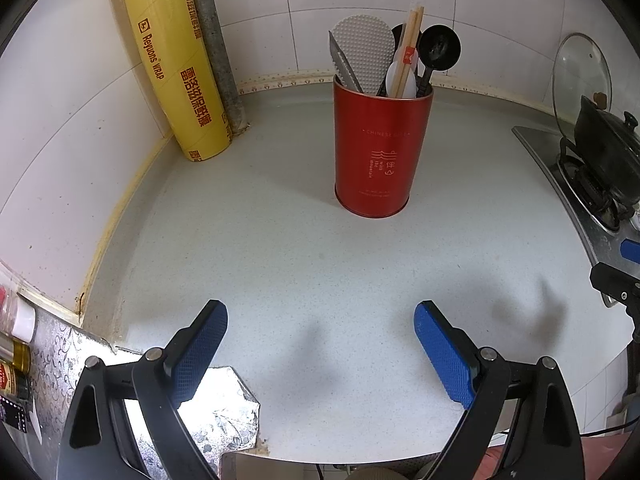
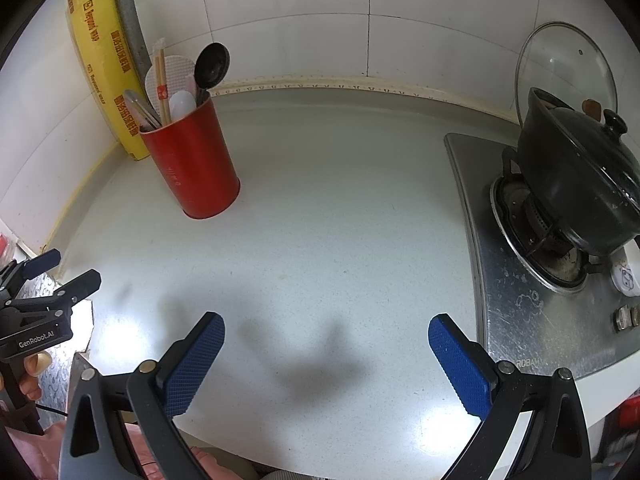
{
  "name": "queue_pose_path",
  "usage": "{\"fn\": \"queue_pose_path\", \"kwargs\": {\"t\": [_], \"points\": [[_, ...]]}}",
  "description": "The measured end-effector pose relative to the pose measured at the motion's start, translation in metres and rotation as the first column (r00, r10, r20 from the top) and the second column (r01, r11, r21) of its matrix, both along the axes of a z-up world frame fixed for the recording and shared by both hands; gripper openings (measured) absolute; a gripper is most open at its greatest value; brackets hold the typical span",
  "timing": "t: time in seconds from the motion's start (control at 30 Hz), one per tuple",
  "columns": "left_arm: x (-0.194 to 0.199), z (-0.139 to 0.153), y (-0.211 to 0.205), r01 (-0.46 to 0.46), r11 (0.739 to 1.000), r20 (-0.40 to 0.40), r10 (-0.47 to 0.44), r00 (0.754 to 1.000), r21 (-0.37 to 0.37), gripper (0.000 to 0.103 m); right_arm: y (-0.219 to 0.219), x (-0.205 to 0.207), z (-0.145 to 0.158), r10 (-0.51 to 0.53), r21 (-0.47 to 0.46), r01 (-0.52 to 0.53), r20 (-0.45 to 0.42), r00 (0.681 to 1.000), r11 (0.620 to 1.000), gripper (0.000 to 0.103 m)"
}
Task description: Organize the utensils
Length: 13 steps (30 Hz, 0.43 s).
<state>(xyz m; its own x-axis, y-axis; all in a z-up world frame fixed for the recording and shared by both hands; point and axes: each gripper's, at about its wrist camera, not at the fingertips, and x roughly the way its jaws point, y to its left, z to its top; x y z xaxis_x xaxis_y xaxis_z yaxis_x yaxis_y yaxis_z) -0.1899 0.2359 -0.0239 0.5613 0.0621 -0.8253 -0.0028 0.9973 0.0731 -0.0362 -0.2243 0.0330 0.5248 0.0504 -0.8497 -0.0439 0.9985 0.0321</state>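
Left wrist view: the left gripper (image 1: pixel 320 316) is seen with jaws spread and nothing between them, above bare countertop (image 1: pixel 280 260) in front of the red canister (image 1: pixel 380 152). The utensils (image 1: pixel 384 60) are stood inside that canister. The right gripper (image 2: pixel 326 328) is likewise spread and empty, right of the canister. Only the right wrist view shows the whole black pot (image 2: pixel 576 188) on the stove, far right of the canister, and fingers (image 2: pixel 34 376) wrapped around the left gripper's handle.
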Motion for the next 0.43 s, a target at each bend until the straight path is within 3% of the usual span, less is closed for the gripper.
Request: {"fn": "queue_pose_path", "kwargs": {"t": [0.43], "points": [[0.0015, -0.0020, 0.0022, -0.007, 1.000, -0.004, 0.007, 1.000, -0.005, 0.095, 0.0002, 0.0022, -0.0021, 0.000, 0.000, 0.000, -0.008, 1.000, 1.000, 0.103]]}}
